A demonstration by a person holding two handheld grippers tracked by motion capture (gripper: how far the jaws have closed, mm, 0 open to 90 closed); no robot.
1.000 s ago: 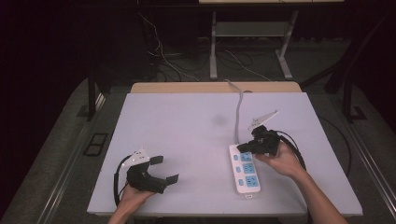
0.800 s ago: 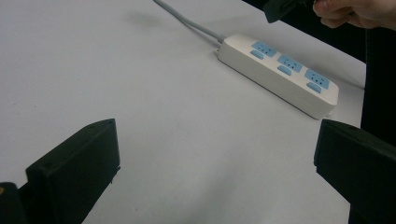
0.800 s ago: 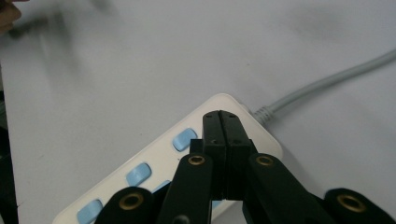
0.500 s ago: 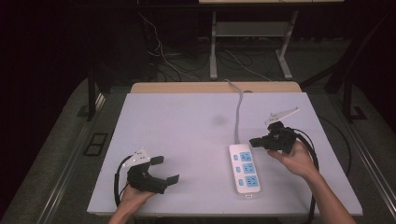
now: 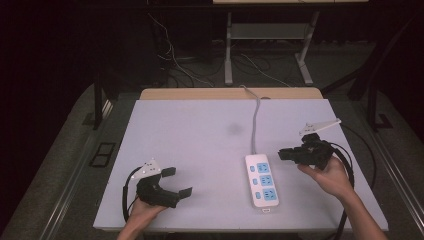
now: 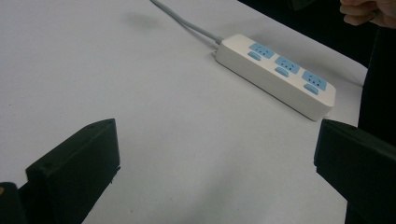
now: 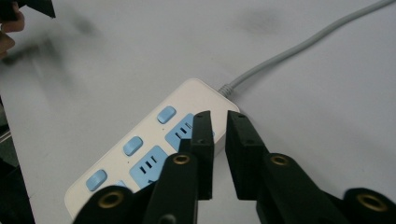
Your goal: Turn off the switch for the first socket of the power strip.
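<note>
Two grippers over one white table (image 5: 200, 135), and a power strip (image 5: 262, 181) lying flat toward the five o'clock part of it, its grey cord (image 5: 256, 122) running off toward twelve. The right gripper (image 5: 286, 154) hangs just off the strip's three o'clock side, clear of it; in the right gripper view its jaws have just been opening and stand a narrow slit apart, nothing between them, tips over the strip's cord end (image 7: 205, 100). The left gripper (image 5: 176, 181) sits at seven o'clock, well apart from the strip, jaws spread wide and empty. Risks, as I judge them: a slit that narrow won't take the strip's body, so a grab could skid off and shove it; pressing a blue switch (image 7: 166, 114) off-centre could slide the whole strip, nothing is bracing it; the cord could be snagged and drag it. Containers: none here, so nothing held in any.
</note>
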